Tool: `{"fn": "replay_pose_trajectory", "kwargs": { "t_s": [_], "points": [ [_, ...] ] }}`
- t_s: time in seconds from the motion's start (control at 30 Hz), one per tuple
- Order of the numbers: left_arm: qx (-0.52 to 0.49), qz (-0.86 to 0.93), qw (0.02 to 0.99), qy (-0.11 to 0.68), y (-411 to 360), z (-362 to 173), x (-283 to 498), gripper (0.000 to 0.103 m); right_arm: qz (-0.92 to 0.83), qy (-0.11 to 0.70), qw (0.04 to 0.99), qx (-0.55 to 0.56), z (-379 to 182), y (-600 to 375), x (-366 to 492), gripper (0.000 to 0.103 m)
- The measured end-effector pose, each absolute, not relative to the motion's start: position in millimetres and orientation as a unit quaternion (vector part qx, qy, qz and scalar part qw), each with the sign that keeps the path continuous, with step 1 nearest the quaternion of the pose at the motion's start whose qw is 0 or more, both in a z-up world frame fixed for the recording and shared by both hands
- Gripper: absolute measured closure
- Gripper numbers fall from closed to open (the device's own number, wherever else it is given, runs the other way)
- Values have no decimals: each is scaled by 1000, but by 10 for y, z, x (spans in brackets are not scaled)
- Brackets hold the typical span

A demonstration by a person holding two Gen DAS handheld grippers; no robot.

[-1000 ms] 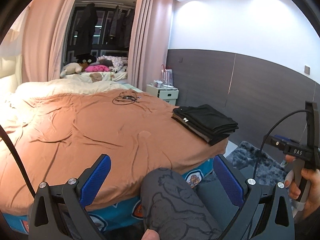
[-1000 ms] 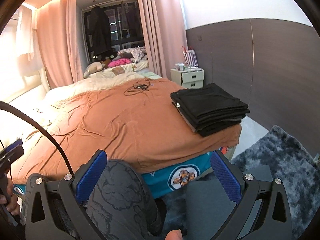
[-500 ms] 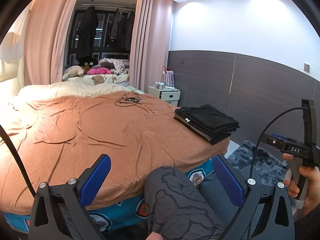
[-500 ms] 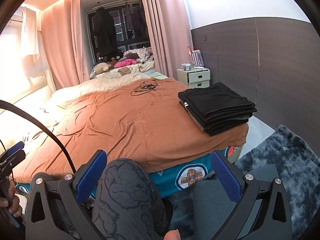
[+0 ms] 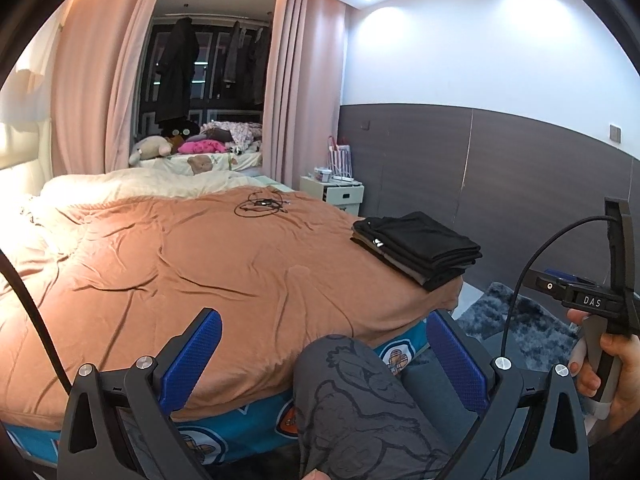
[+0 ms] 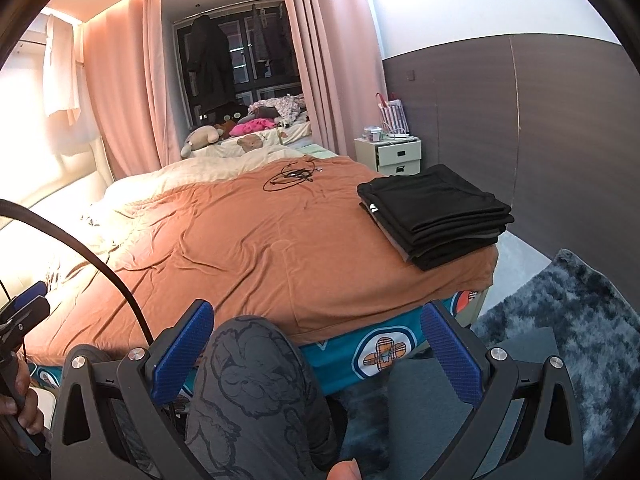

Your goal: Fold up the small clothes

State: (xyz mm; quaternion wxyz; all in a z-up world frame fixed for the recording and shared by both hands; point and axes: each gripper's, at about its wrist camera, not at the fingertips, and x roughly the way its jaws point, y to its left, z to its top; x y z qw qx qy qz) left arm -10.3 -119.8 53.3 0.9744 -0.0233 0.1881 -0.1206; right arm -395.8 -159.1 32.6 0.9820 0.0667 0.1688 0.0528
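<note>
So, both claws spread wide and holding nothing, left claw [image 5: 322, 350] and right claw [image 6: 316, 338] over a patterned knee [image 6: 256, 380], orange bed [image 6: 248, 248] beyond, folded black clothes [image 6: 436, 212] stacked at its right corner, long side running toward the nightstand [image 6: 396, 154].

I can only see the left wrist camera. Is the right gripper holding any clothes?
Observer: No. The right wrist view shows the right gripper with its jaws wide open, with only the person's patterned knee behind them.
Operator: Can you see the hand that holds the left gripper?
Observer: Yes. The left hand shows at the lower left edge of the right wrist view, wrapped round the handle of the left gripper.
Operator: How many drawers does the white nightstand have?
Observer: Two drawer fronts show on the nightstand, each with a dark handle.
</note>
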Motion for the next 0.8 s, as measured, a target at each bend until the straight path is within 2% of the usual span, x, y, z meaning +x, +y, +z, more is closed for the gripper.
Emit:
{"fn": "replay_pose_trajectory", "kwargs": {
  "t_s": [0.8],
  "points": [
    [-29,-108,976,186,-1176,518,-109,0,52,170,982,67,298,-1599,-3936,0]
  ]
}}
